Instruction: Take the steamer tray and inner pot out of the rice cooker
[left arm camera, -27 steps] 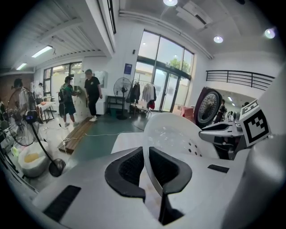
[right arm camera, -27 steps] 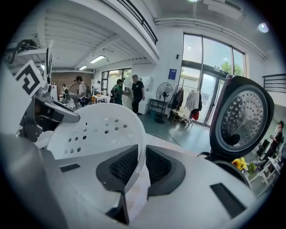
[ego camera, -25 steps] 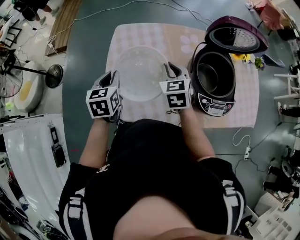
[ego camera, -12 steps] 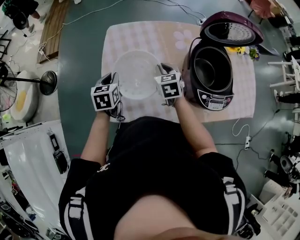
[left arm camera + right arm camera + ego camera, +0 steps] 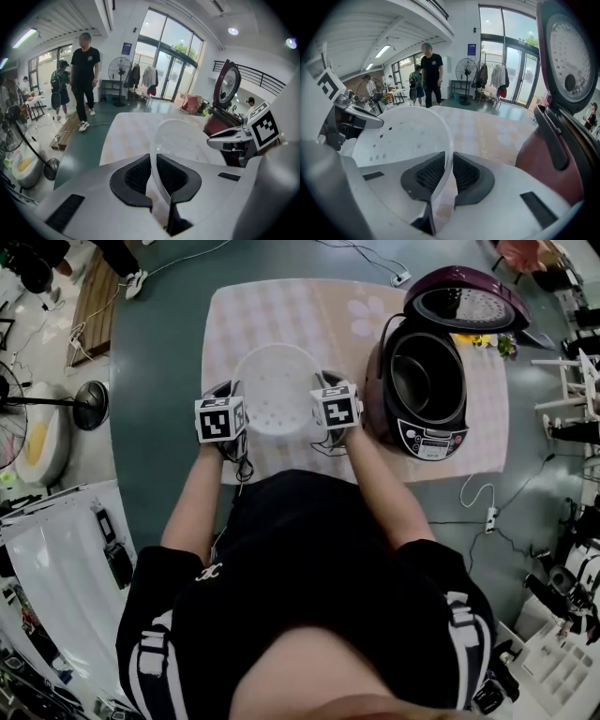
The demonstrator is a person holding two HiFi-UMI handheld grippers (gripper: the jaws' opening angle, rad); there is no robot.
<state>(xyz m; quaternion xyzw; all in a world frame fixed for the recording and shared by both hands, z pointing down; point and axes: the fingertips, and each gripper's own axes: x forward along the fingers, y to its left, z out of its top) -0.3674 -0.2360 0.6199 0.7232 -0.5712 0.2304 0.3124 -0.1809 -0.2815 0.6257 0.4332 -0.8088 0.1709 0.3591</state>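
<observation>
Head view, tray: the white round perforated plastic steamer tray (image 5: pixel 277 395) is out of the cooker and held low over the pink chequered cloth (image 5: pixel 272 310), in front of the person. Whether its base touches the cloth cannot be told.
Head view, grippers: the left gripper (image 5: pixel 228 390) is at the tray's left rim and the right gripper (image 5: pixel 328 382) at its right rim, opposite each other.
Head view, cooker: the dark red rice cooker (image 5: pixel 427 442) stands just to the right of the tray with its lid raised. The dark metal inner pot (image 5: pixel 427 381) sits inside it.
Left gripper view, grip: the jaws are clenched on the thin tray wall (image 5: pixel 183 140), with the rim pinched between the black ribbed pads (image 5: pixel 133 178). The other gripper (image 5: pixel 239 138) shows across the tray.
Right gripper view, grip: the jaws are likewise clamped on the tray rim (image 5: pixel 403 136), one ribbed pad (image 5: pixel 466 173) on each side. The cooker's body (image 5: pixel 543 159) is close on the right.
Step in hand (judged): setting the tray down on the cloth.
Method advised: bring both sides down level. Confirm the base rests flat before loosening either grip. Open both grippers together, then draw each outward along the cloth.
Risk (judged): the pinch is on a thin, light rim, so a one-sided release would tip the tray. The right gripper has little room beside the cooker.
Outstanding: the inner pot is not yet removed.
</observation>
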